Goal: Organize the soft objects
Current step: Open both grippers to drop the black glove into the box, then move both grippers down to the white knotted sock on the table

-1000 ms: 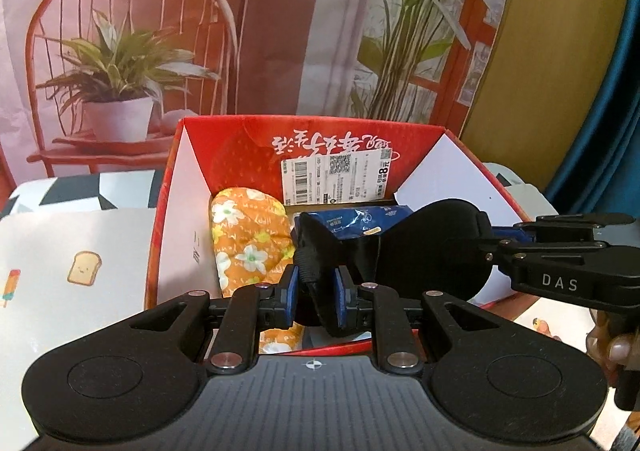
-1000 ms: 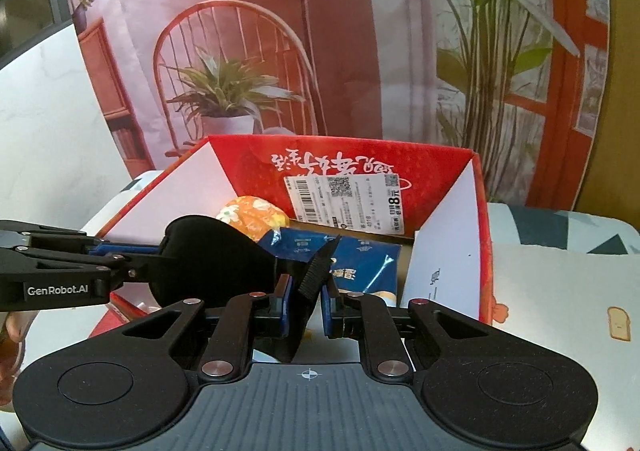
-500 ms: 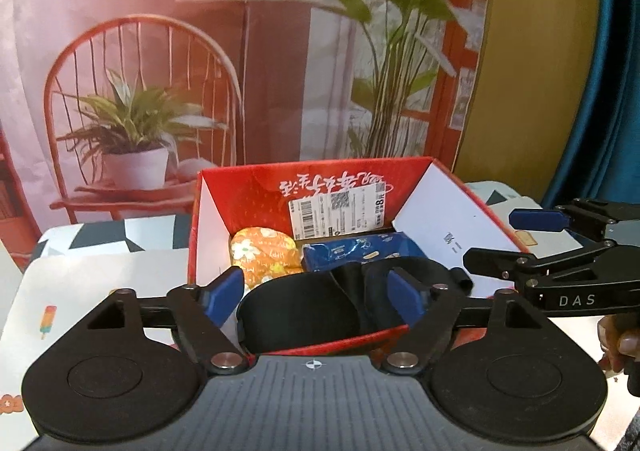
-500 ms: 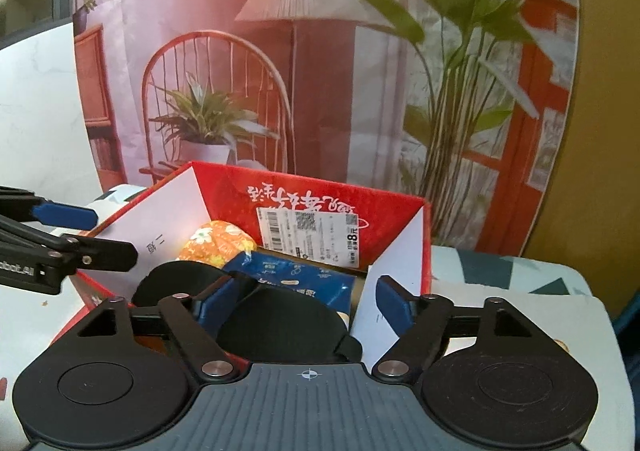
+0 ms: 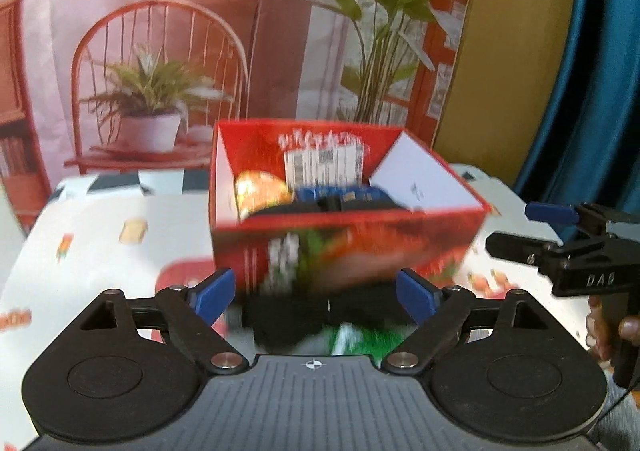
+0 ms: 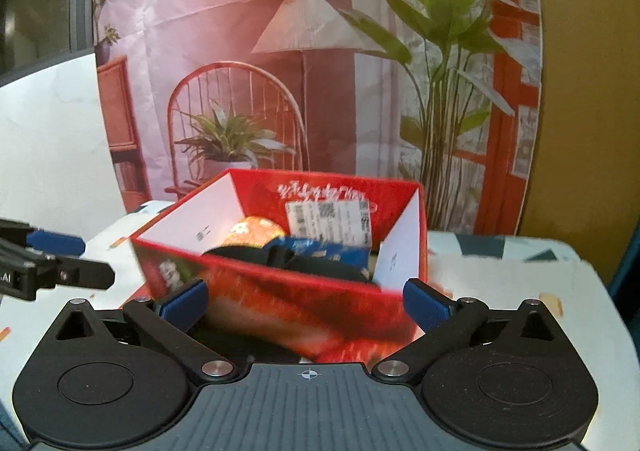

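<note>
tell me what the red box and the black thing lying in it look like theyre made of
Red box: probably thin printed cardboard, glossy outside and plain white inside, with straight folded walls and a stuck-on barcode label.
Black thing: seemingly soft matte fabric, slumped across the box's contents; blur hides any weave.

Printed backdrop [image 5: 260, 31] fills the upper frame: pink wall, red chair [image 5: 160, 63] holding a potted plant, floor lamp [image 6: 312, 27], tall leafy plant [image 6: 444, 63], red window frame. Ochre wall [image 5: 516, 51] to the right; teal curtain [image 5: 596, 71] at far right. White wall [image 6: 48, 139] at left. Patterned tablecloth [image 5: 100, 235] below.
</note>
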